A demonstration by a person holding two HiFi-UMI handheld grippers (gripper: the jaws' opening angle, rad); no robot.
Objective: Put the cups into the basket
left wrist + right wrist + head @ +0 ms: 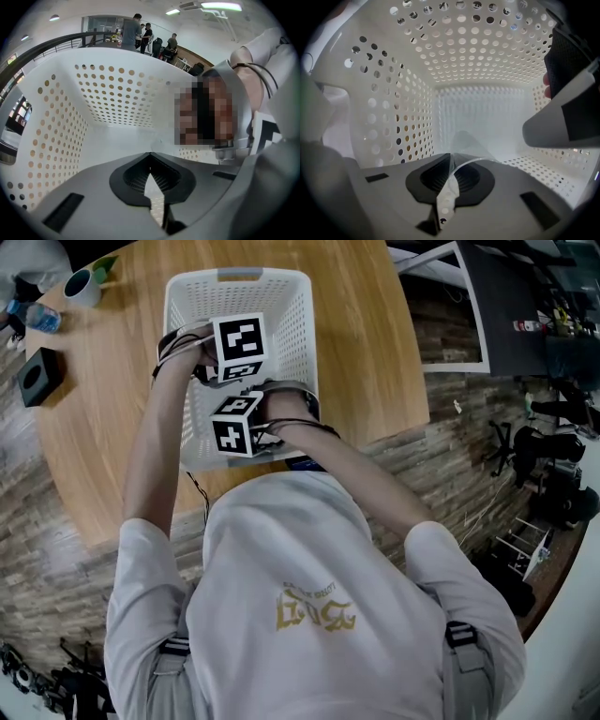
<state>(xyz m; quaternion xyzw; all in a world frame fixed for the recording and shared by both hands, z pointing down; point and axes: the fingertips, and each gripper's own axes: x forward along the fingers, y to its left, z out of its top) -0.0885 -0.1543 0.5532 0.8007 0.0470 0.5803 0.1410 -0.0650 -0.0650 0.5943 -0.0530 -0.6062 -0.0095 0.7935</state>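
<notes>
A white perforated basket (239, 277) stands on the round wooden table (112, 456), and both grippers reach down into it. My right gripper (450, 157) is shut on the thin rim of a clear plastic cup (471, 145), which hangs low against the basket wall (478, 56). My left gripper (150, 153) is shut, its jaws meeting at the tip with nothing seen between them, and faces the basket's perforated side (117, 93). In the head view only the two marker cubes show, the left one (238, 347) above the right one (234, 423); the jaws are hidden under them.
A white mug (82, 285), a small water bottle (37, 317) and a black box (37, 376) sit at the table's far left. A white frame (450, 306) lies beyond the table's right edge. The person's arms cover the basket's near side.
</notes>
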